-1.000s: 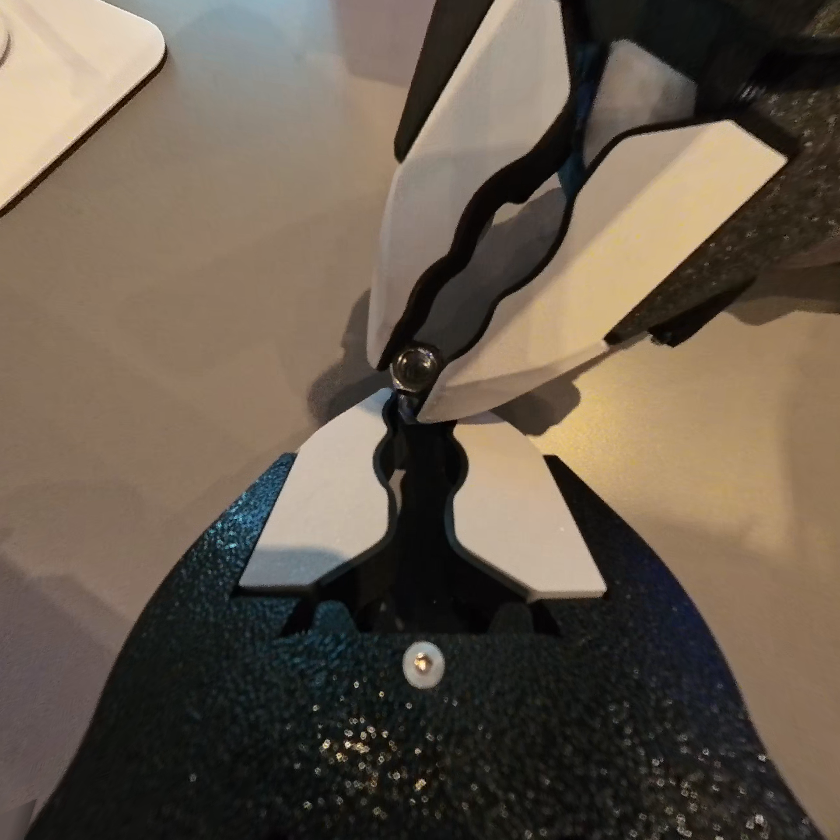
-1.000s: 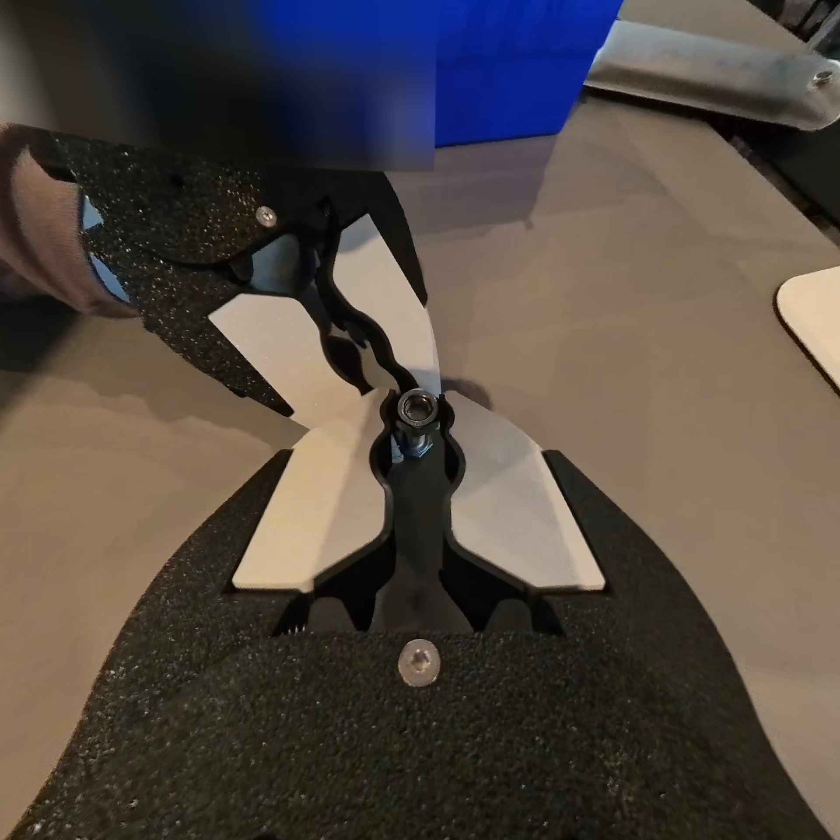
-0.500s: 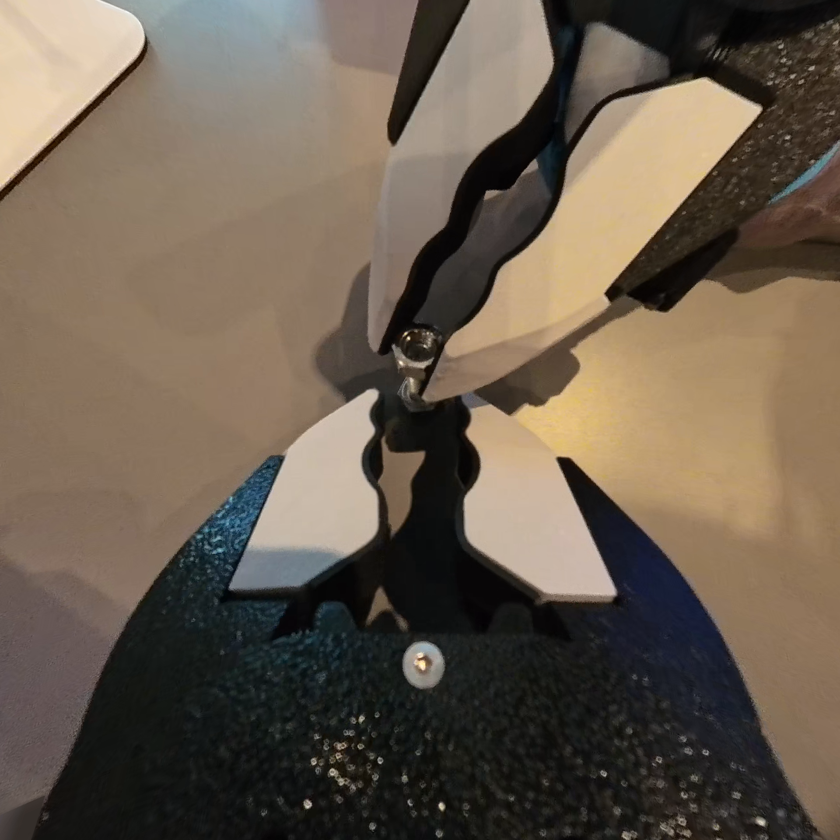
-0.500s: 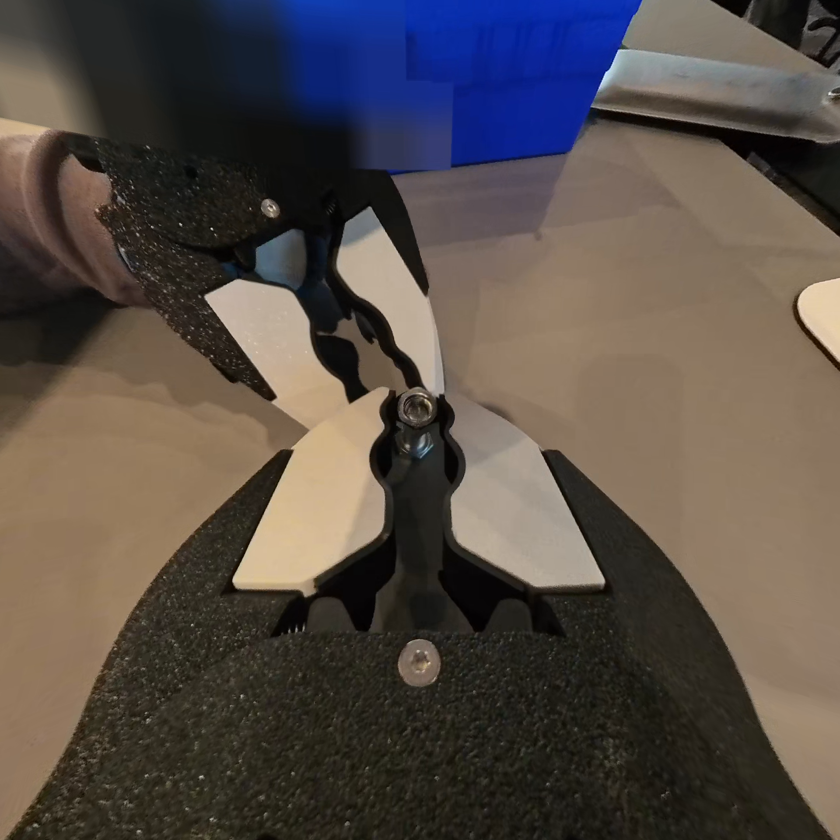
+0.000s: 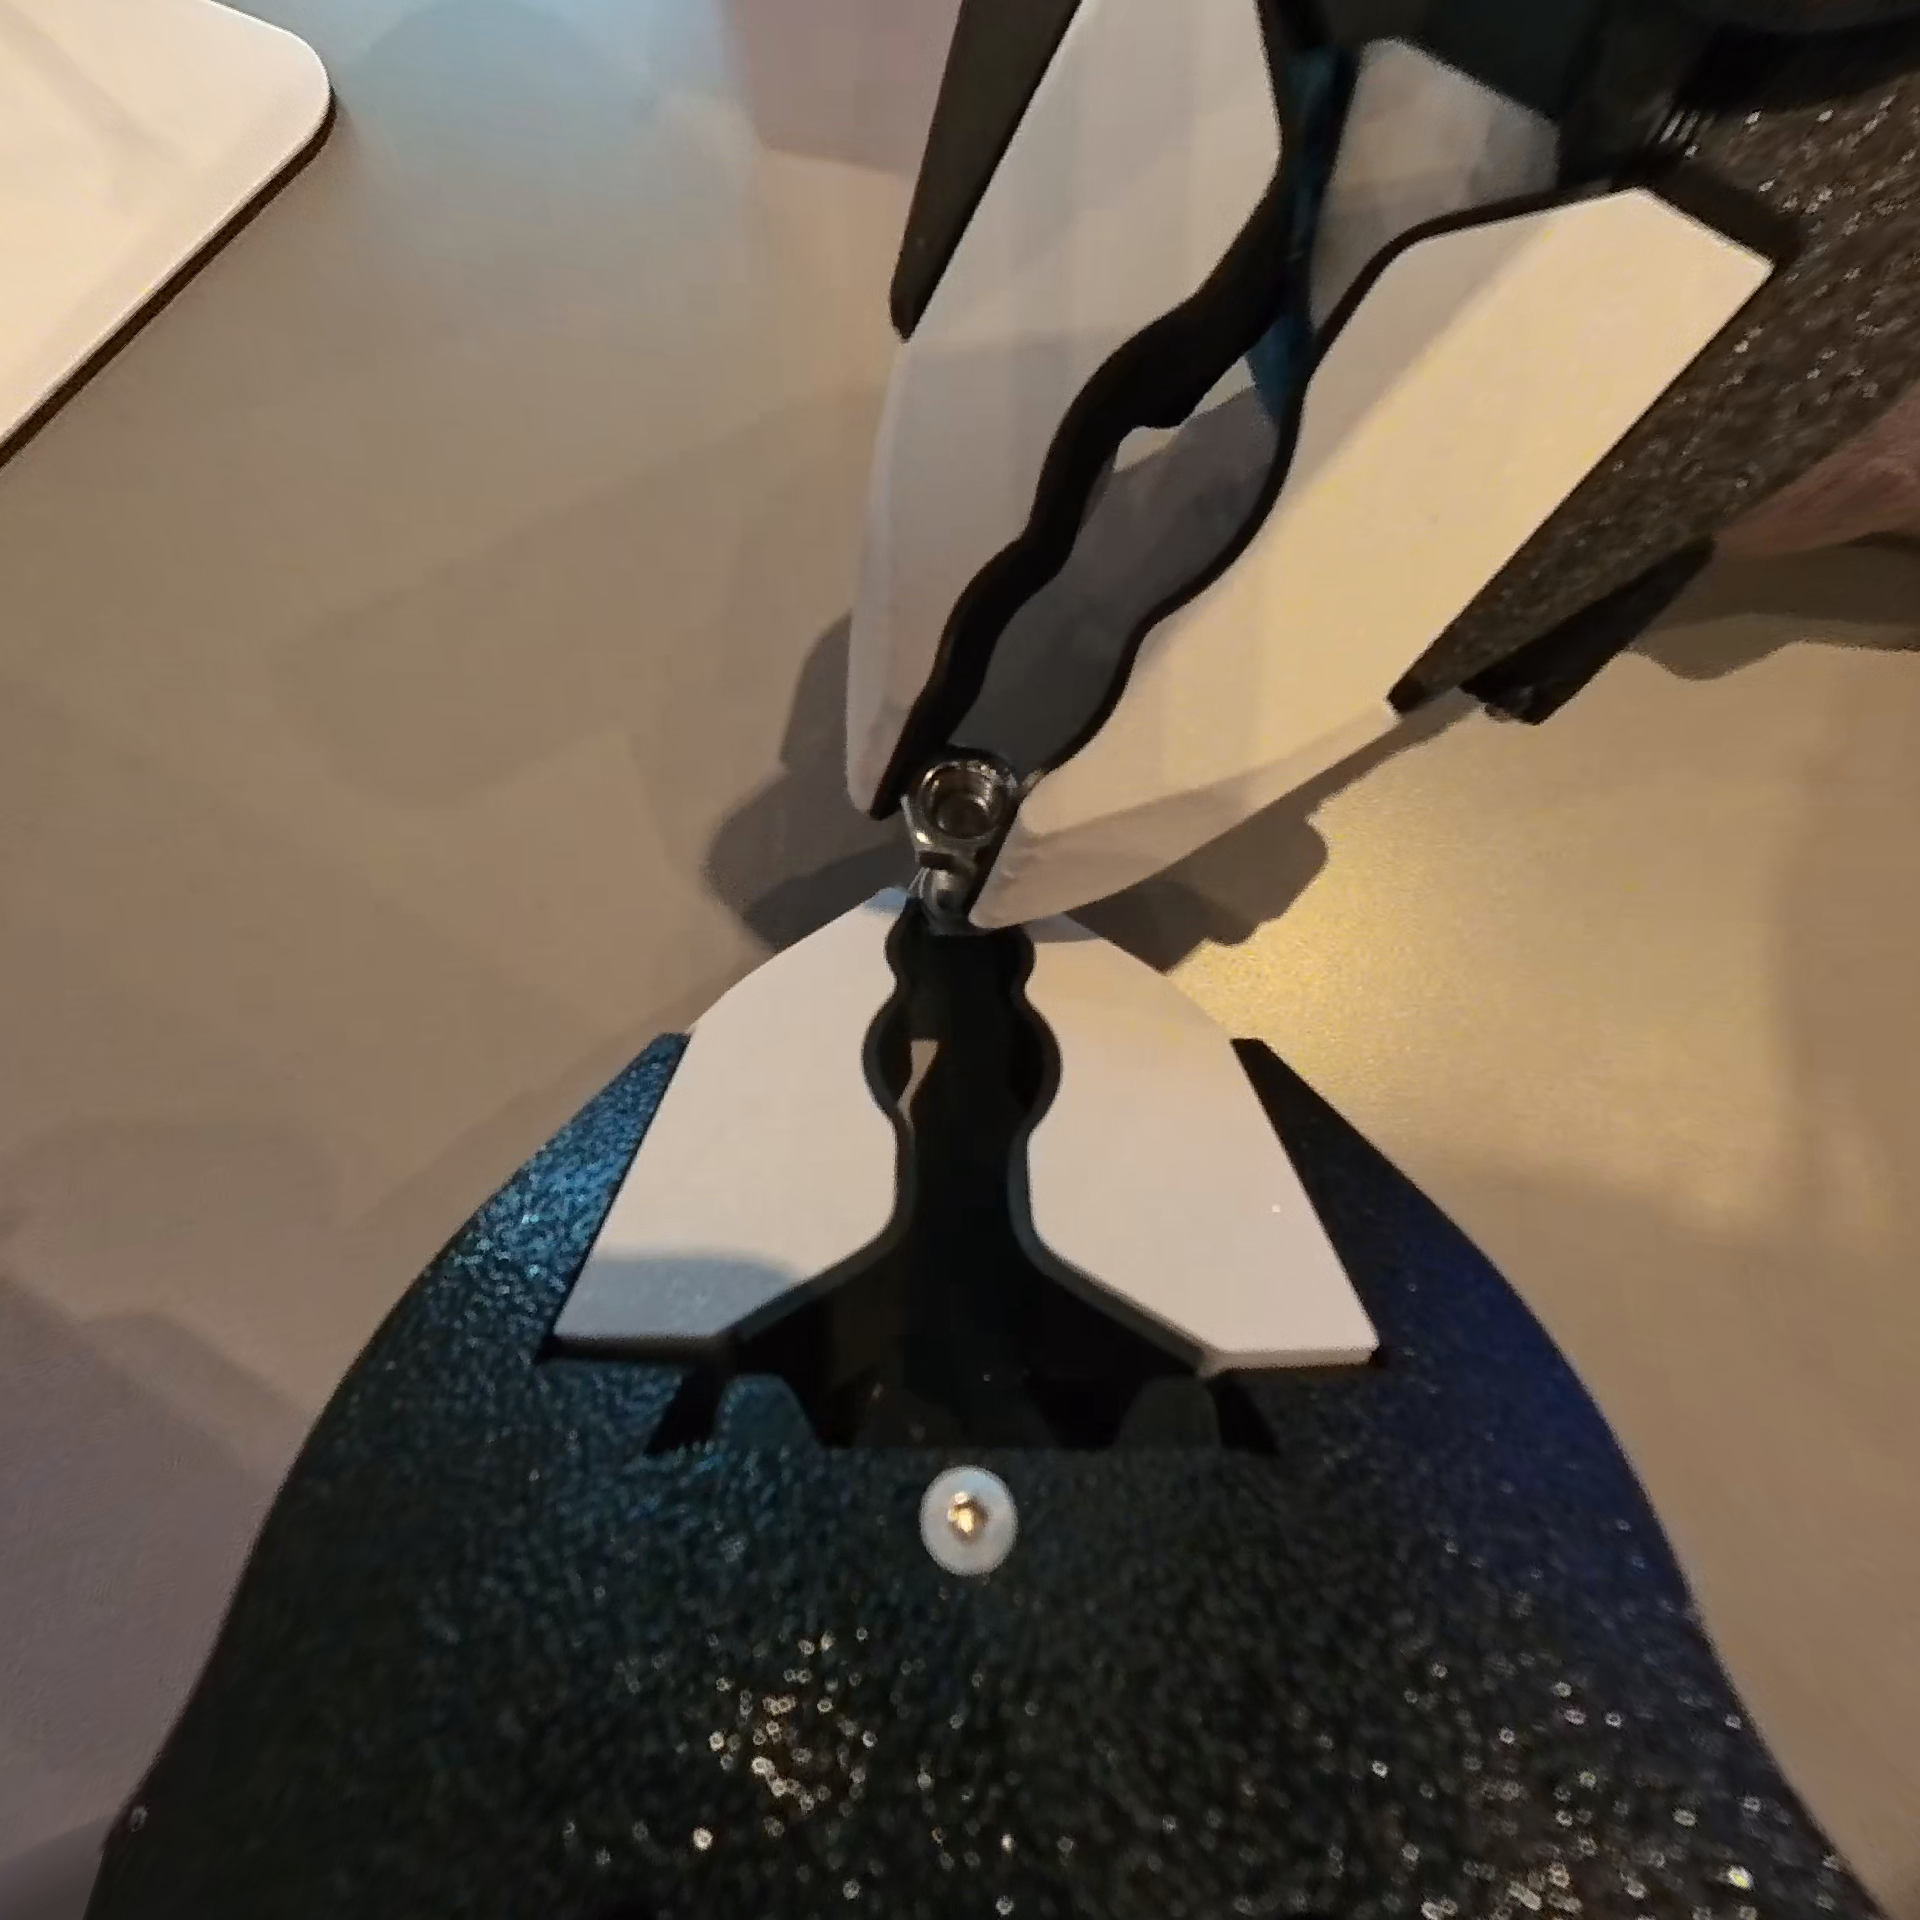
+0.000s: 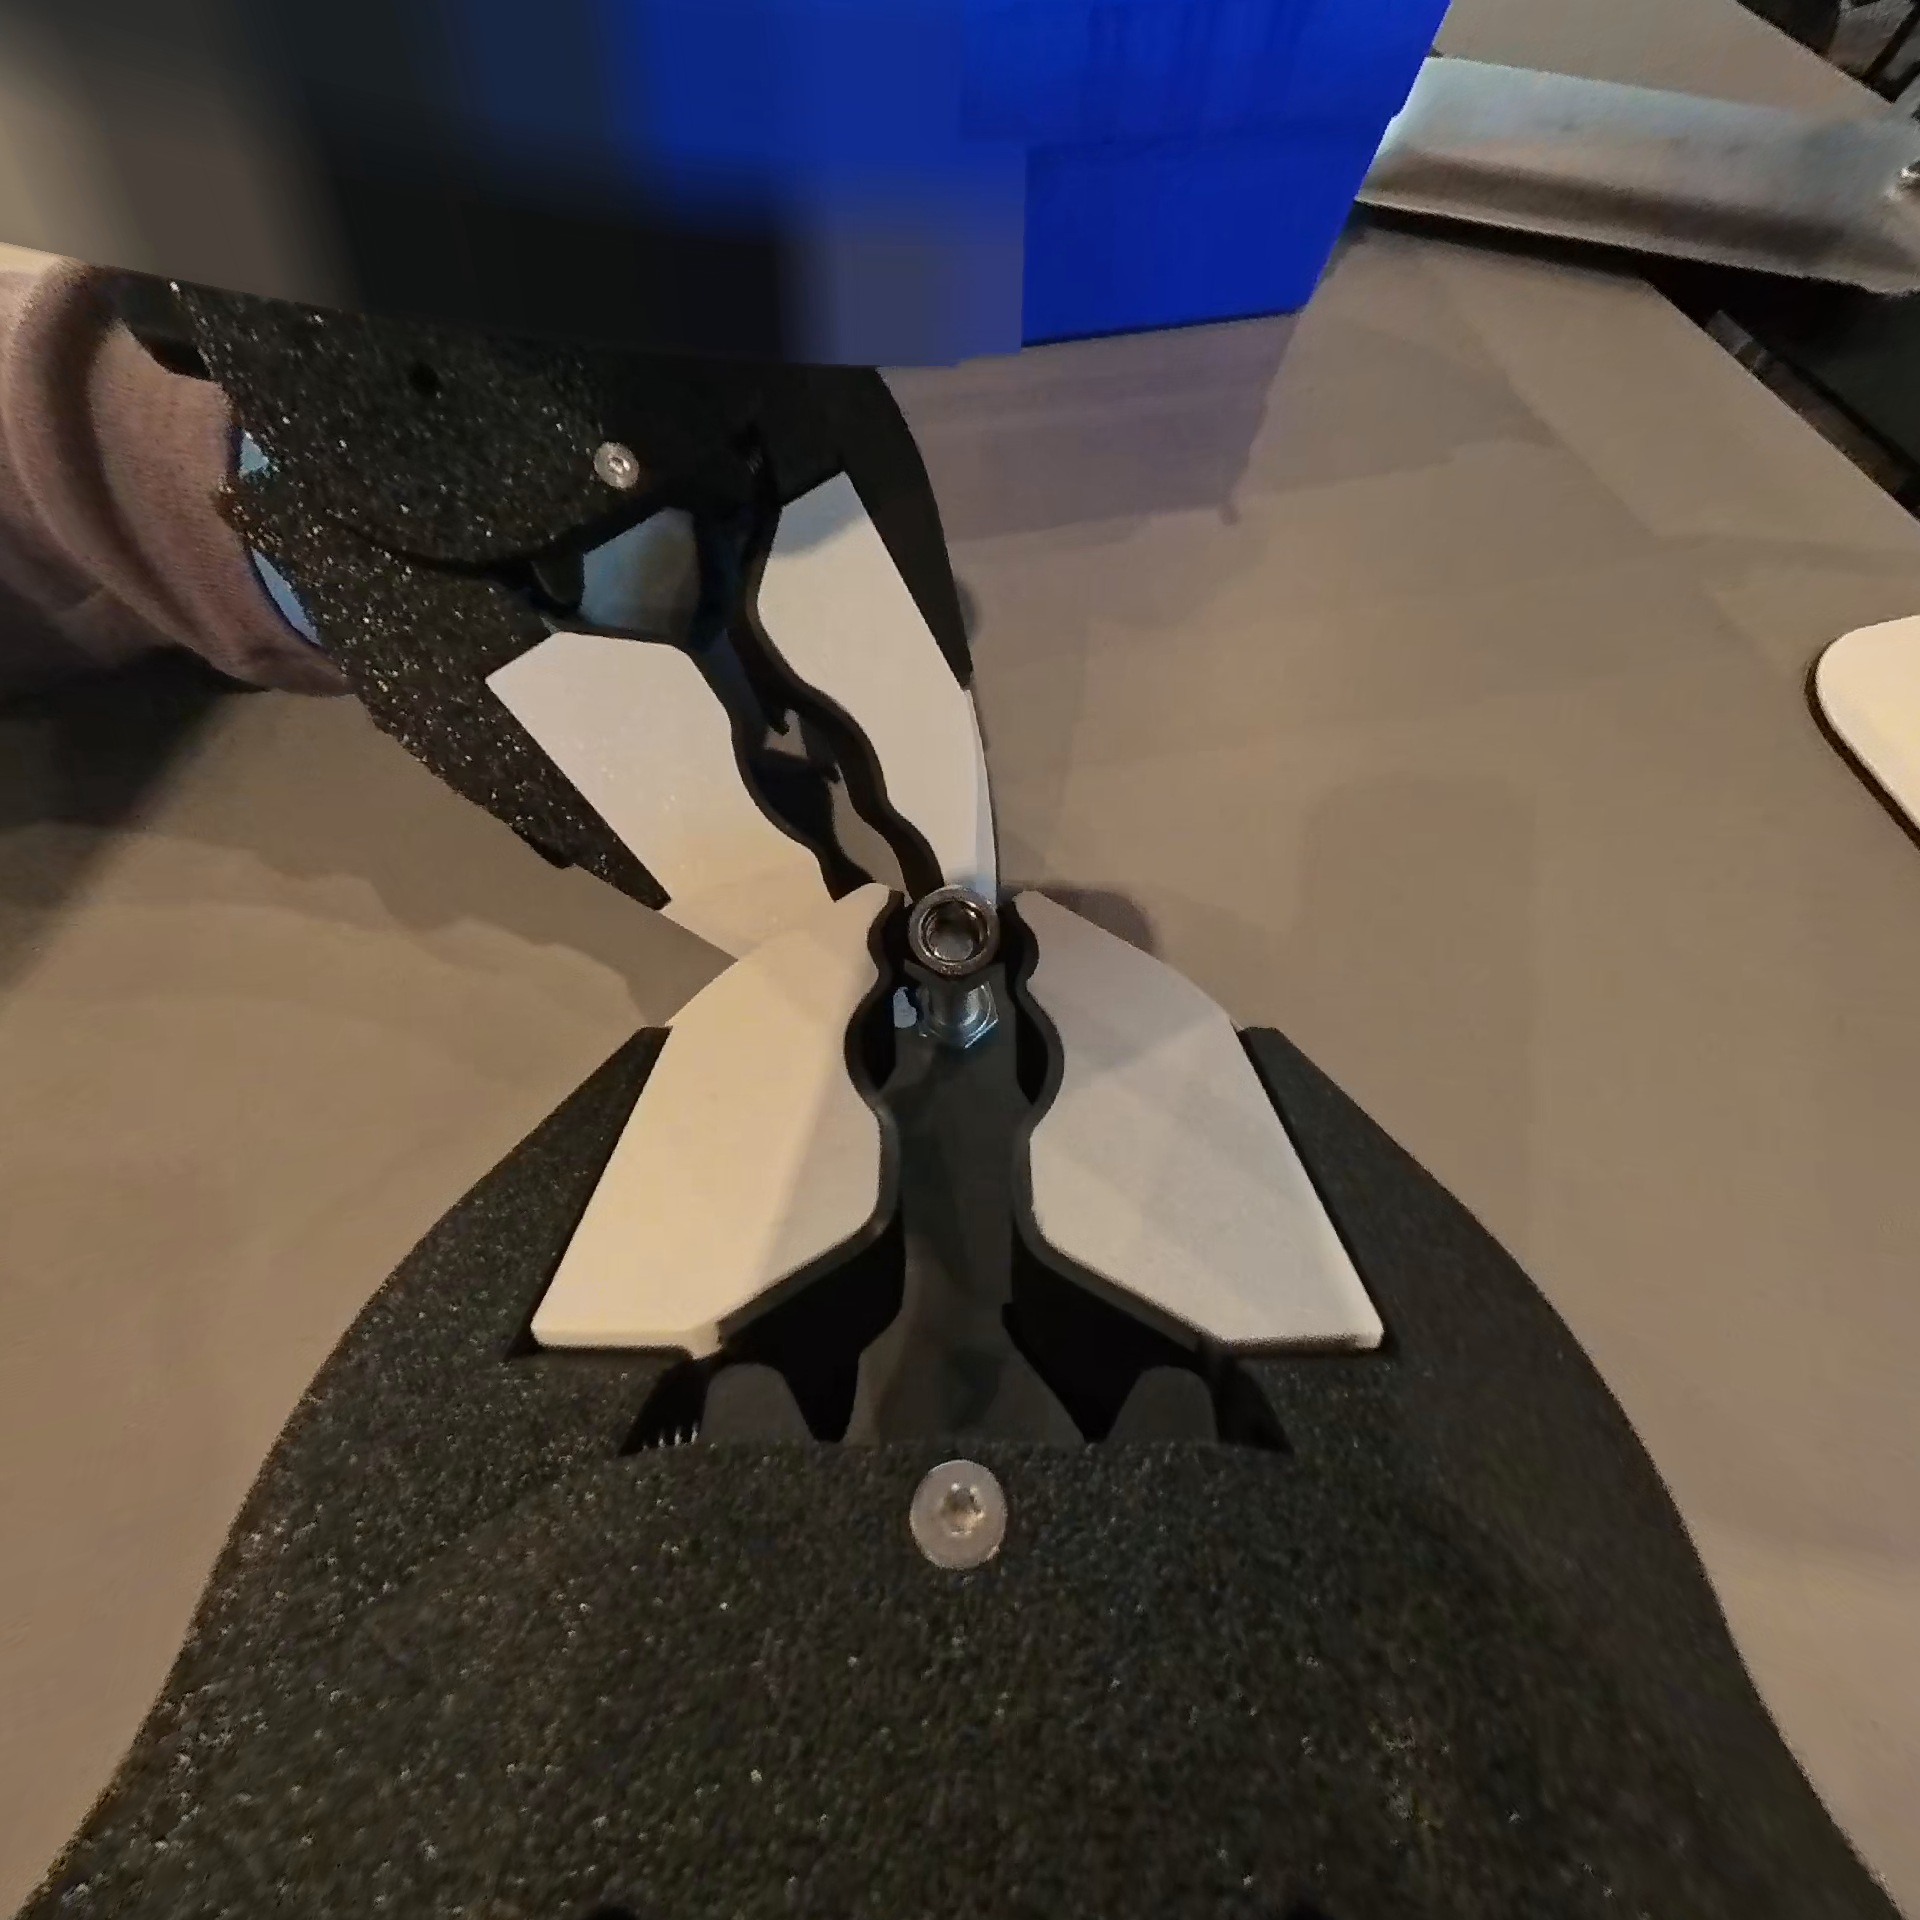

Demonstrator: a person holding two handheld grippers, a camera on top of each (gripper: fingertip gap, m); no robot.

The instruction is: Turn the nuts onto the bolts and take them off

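A steel socket-head bolt (image 6: 948, 930) stands roughly upright, head up, above the grey table (image 6: 1455, 831). My right gripper (image 6: 948, 914) is shut on the bolt's head. A hex nut (image 6: 961, 1023) sits on the shank just below the head. My left gripper (image 5: 961, 925) meets it tip to tip from the other side, with its fingers closed around the nut (image 5: 940, 899) under the right fingertips. The right gripper (image 5: 961, 821) and bolt head (image 5: 956, 805) show in the left wrist view, and the left gripper (image 6: 904, 899) in the right wrist view. The lower shank is hidden.
A white board (image 5: 125, 156) lies on the table to one side, also in the right wrist view (image 6: 1870, 727). A blue bin (image 6: 1143, 156) and a metal plate (image 6: 1662, 177) stand at the far edge. A person's sleeve (image 6: 83, 468) is behind the left gripper. Less than 4 cm separates the two grippers' tips. The metal plate (image 6: 1662, 177) is about equally far from each gripper, around 40 centimetres.
The left fingers spread a little half a second ago and have closed in again. The two grippers have rolled slightly against each other. The bolt stays in the right gripper.
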